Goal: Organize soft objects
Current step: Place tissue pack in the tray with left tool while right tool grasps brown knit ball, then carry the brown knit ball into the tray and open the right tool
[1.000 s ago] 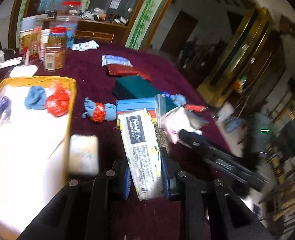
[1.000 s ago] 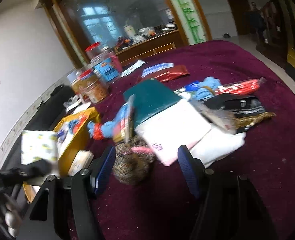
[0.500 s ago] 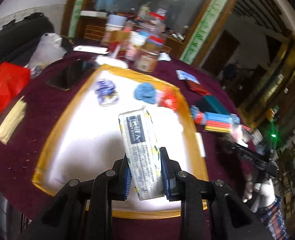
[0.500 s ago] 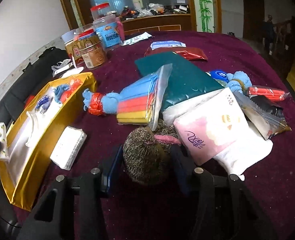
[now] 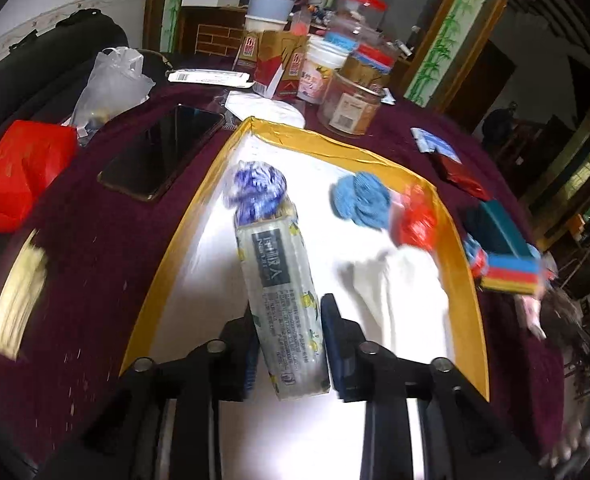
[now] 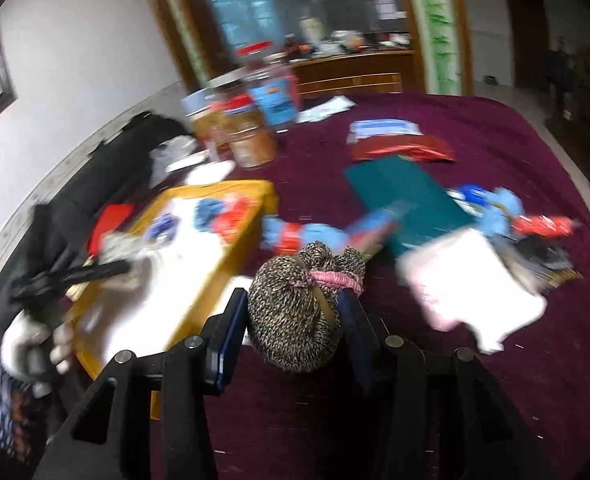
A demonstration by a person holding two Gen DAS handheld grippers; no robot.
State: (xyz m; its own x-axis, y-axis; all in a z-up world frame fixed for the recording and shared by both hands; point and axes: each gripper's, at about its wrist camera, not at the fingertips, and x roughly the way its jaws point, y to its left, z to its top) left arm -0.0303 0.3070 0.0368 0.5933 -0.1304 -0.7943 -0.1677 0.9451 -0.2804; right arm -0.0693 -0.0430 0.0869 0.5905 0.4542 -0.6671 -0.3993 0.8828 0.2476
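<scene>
A yellow-rimmed tray (image 5: 335,144) with a white floor holds a blue-and-white bundle (image 5: 255,188), a blue bundle (image 5: 361,200), a red one (image 5: 415,220) and a white cloth (image 5: 399,292). My left gripper (image 5: 289,332) hangs over the tray with its jaws opening. A long tissue pack (image 5: 283,300) stands tilted between them, with a gap at the right pad. My right gripper (image 6: 291,304) is shut on a speckled knitted bundle (image 6: 295,312) tied with a pink band. It holds the bundle above the maroon cloth beside the tray's edge (image 6: 251,216).
Left of the tray lie a dark phone (image 5: 163,152) and a red bag (image 5: 23,164); jars (image 5: 351,108) stand behind it. To its right are a blue toy (image 6: 295,236), a green book (image 6: 407,200), a pink tissue pack (image 6: 467,280) and coloured cloths (image 5: 511,276).
The left gripper carried the tissue pack from the pile to above the tray and its jaws have loosened. The right gripper closed on the knitted bundle and lifted it toward the tray.
</scene>
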